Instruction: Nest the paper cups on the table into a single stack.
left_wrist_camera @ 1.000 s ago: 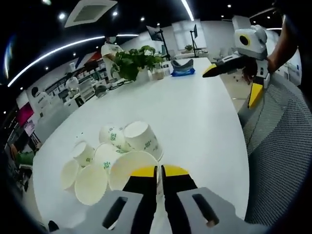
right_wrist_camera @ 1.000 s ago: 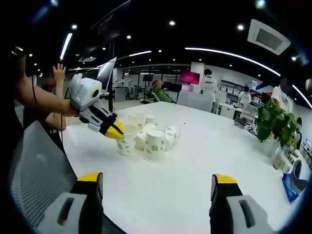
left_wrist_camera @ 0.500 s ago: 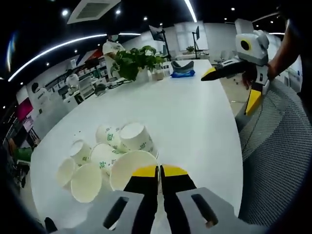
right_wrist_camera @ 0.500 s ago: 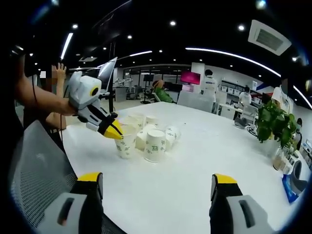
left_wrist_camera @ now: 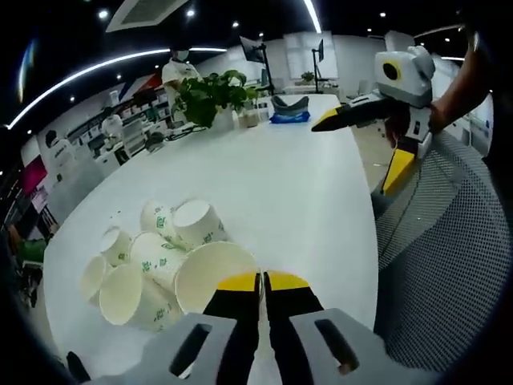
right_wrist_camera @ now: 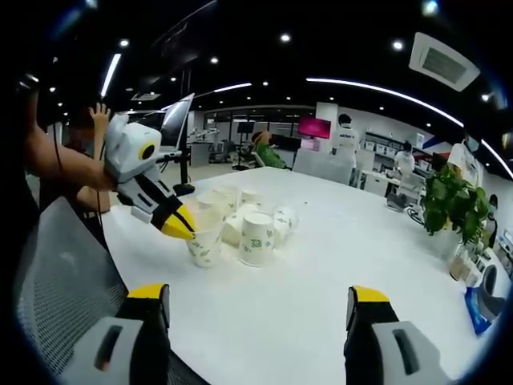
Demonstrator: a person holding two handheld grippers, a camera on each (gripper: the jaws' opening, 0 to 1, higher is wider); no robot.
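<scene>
Several white paper cups with green print lie and stand in a loose cluster point(left_wrist_camera: 152, 249) on the white table point(left_wrist_camera: 288, 184). My left gripper point(left_wrist_camera: 260, 282) is shut on the rim of one wide cup point(left_wrist_camera: 212, 277) at the cluster's near edge. In the right gripper view the same cup point(right_wrist_camera: 205, 242) stands slightly tilted beside the cluster point(right_wrist_camera: 255, 226), with the left gripper point(right_wrist_camera: 183, 230) pinching its rim; whether it is off the table I cannot tell. My right gripper point(right_wrist_camera: 258, 298) is open and holds nothing, well short of the cups; it also hangs open past the table edge point(left_wrist_camera: 350, 160).
A potted plant point(left_wrist_camera: 204, 95) and a blue object point(left_wrist_camera: 288, 112) stand at the table's far end. A grey mesh chair back point(left_wrist_camera: 445, 265) sits against the table's near edge, also seen as a mesh chair point(right_wrist_camera: 56, 277). People and desks fill the room behind.
The left gripper has drawn its cup a little away from the cluster, toward the person and lower. The right gripper stays open and nearly still.
</scene>
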